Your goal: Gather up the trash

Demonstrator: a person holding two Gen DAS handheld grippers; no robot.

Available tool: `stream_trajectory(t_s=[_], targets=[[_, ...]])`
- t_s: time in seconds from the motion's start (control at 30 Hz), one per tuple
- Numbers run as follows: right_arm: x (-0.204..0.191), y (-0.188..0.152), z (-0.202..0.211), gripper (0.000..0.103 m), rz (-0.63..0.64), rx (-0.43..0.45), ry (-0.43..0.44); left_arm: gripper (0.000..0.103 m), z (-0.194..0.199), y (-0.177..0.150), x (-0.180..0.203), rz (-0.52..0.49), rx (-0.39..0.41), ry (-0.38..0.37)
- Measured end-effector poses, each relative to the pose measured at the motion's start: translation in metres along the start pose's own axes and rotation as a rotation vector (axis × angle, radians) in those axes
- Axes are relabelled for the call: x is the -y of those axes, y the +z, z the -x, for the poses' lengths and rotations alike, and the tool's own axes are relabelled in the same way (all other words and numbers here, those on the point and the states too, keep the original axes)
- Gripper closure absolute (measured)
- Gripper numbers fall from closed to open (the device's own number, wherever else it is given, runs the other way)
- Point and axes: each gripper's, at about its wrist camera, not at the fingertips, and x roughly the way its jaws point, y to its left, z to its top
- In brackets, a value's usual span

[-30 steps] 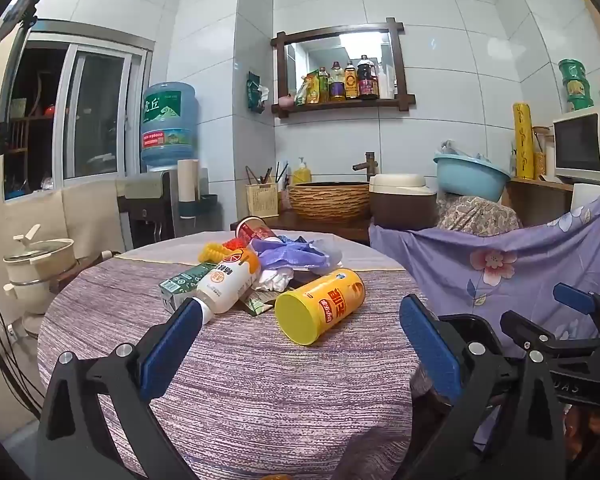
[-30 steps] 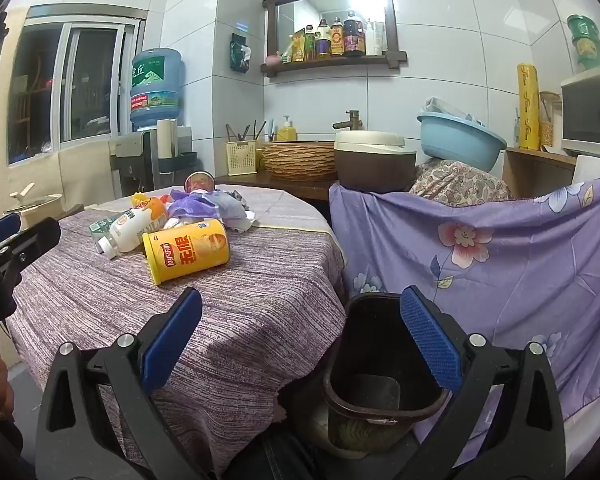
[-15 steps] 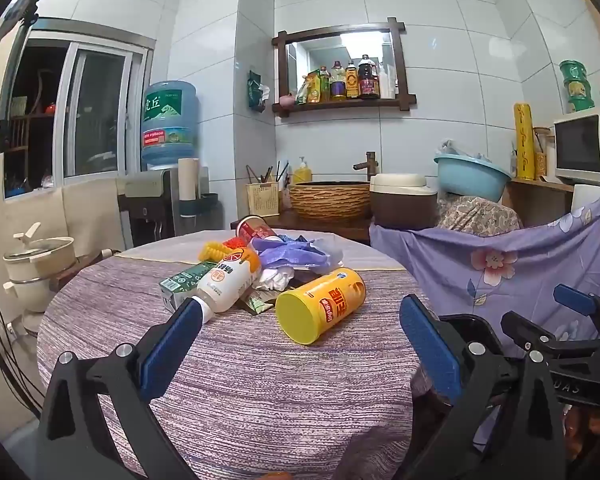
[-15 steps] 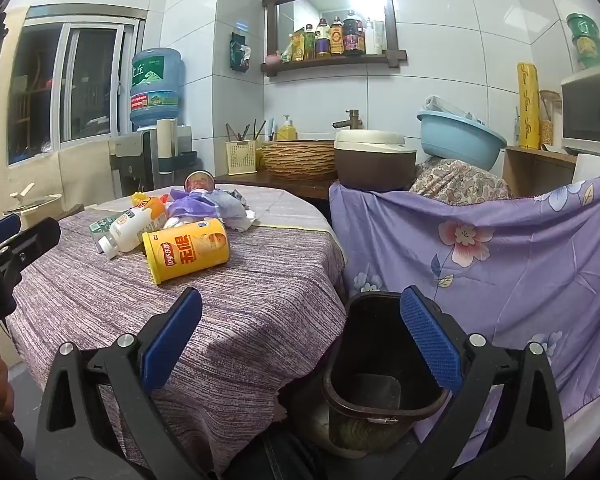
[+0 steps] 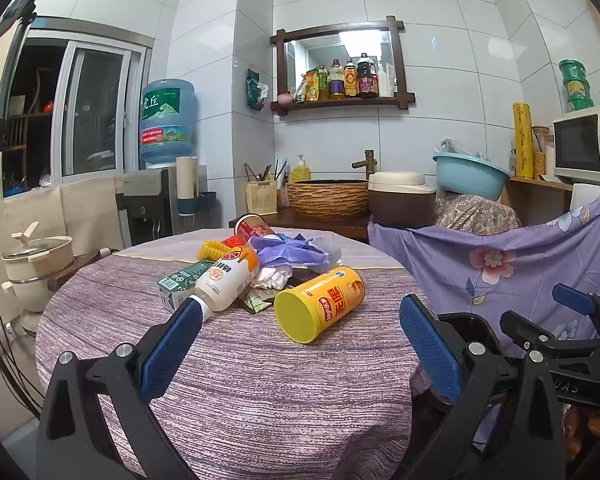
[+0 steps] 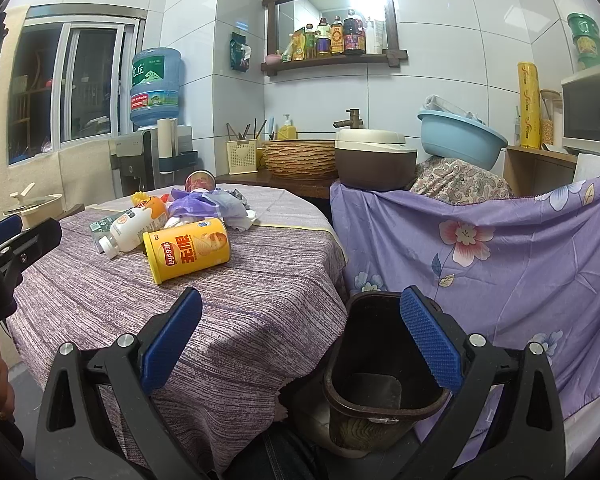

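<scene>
A pile of trash lies on the round table [image 5: 240,380]: a yellow chip can [image 5: 320,304] on its side at the front, a white and orange bottle [image 5: 228,276], a green carton [image 5: 180,282], a purple plastic bag [image 5: 288,250] and a red cup [image 5: 250,226]. The can also shows in the right wrist view [image 6: 188,248]. My left gripper [image 5: 296,344] is open and empty, short of the can. My right gripper [image 6: 300,332] is open and empty above the edge of a dark bin [image 6: 384,404] beside the table.
A purple floral cloth [image 6: 500,260] hangs to the right of the bin. Behind the table stand a counter with a woven basket [image 5: 326,198], a rice cooker [image 5: 400,198] and a blue basin [image 5: 470,174]. A water dispenser [image 5: 166,184] and a pot [image 5: 36,264] stand at left.
</scene>
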Motion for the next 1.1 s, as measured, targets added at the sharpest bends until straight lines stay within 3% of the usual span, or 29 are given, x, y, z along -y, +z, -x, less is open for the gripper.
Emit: stream_trajectory(t_s=[1.1], targets=[[-0.0077,-0.0025,-0.0063,0.005,0.0,-0.006,0.001,0.005,-0.0027,-0.0018,0.0061,0.003,-0.003,-0.001]])
